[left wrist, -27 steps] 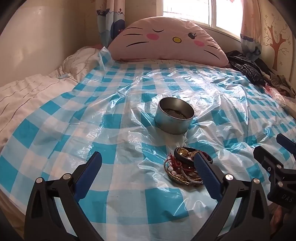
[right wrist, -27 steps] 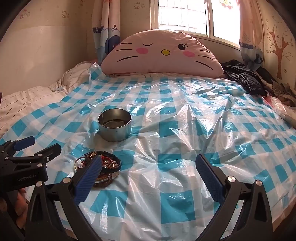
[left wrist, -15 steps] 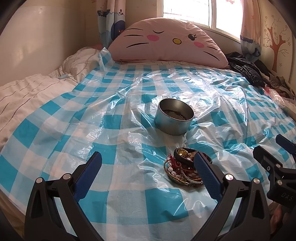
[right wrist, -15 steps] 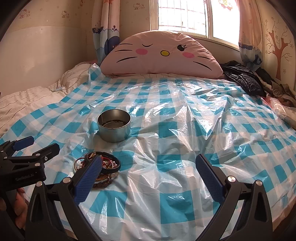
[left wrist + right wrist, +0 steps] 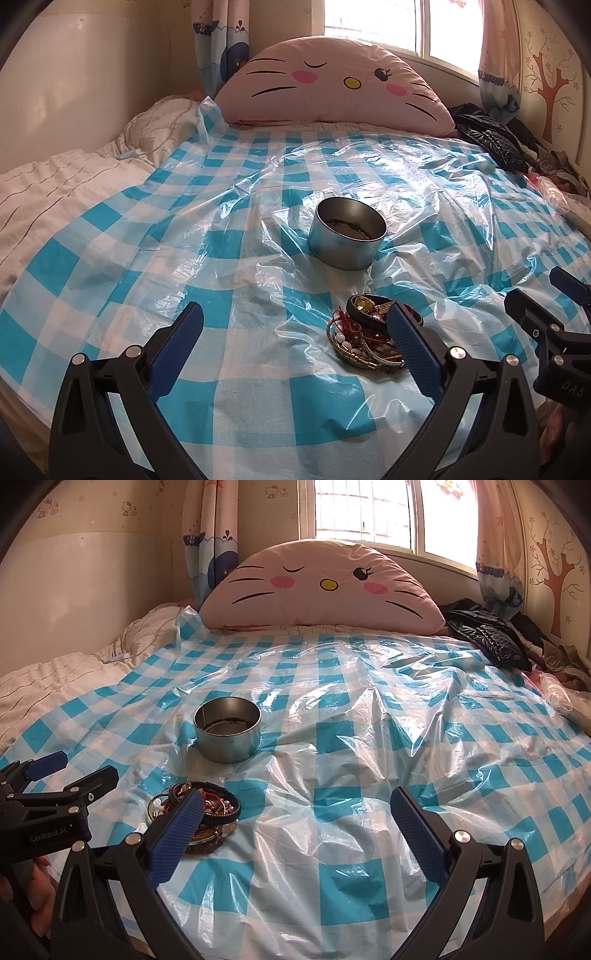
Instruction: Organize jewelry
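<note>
A pile of bracelets and beads [image 5: 364, 334] lies on the blue-checked plastic sheet near the bed's front edge; it also shows in the right wrist view [image 5: 207, 808]. A round metal tin [image 5: 347, 232] stands open just behind it, also seen in the right wrist view [image 5: 228, 729]. My left gripper [image 5: 295, 345] is open and empty, its right finger in front of the pile. My right gripper [image 5: 295, 829] is open and empty, its left finger over the pile's near side. Each gripper shows at the other view's edge.
A pink cat-face pillow [image 5: 321, 587] leans at the head of the bed. Dark clothes [image 5: 487, 635] are heaped at the back right. A rumpled white quilt [image 5: 55, 177] covers the left side. The plastic sheet [image 5: 369, 738] is wrinkled.
Both views have shifted slightly; the pile and tin sit a little lower and nearer in frame. Both grippers stay open and nothing has been picked up.
</note>
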`<act>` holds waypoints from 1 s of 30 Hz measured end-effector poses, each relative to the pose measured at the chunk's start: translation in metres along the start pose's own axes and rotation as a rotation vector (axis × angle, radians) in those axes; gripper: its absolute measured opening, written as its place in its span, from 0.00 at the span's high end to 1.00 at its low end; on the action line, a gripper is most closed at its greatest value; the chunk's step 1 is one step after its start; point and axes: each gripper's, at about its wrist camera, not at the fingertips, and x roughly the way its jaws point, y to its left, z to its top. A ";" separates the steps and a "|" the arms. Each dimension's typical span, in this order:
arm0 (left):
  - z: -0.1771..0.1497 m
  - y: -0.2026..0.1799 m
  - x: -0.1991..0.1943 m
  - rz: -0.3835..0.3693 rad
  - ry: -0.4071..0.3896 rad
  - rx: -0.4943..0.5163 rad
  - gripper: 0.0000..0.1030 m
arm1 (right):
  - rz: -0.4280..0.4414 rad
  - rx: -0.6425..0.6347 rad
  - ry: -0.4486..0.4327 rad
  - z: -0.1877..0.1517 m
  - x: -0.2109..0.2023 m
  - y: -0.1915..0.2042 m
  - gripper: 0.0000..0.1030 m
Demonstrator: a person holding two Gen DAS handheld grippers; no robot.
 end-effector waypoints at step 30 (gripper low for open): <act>-0.002 -0.001 0.000 0.002 -0.001 0.000 0.07 | 0.009 0.013 -0.041 -0.001 0.000 -0.002 0.06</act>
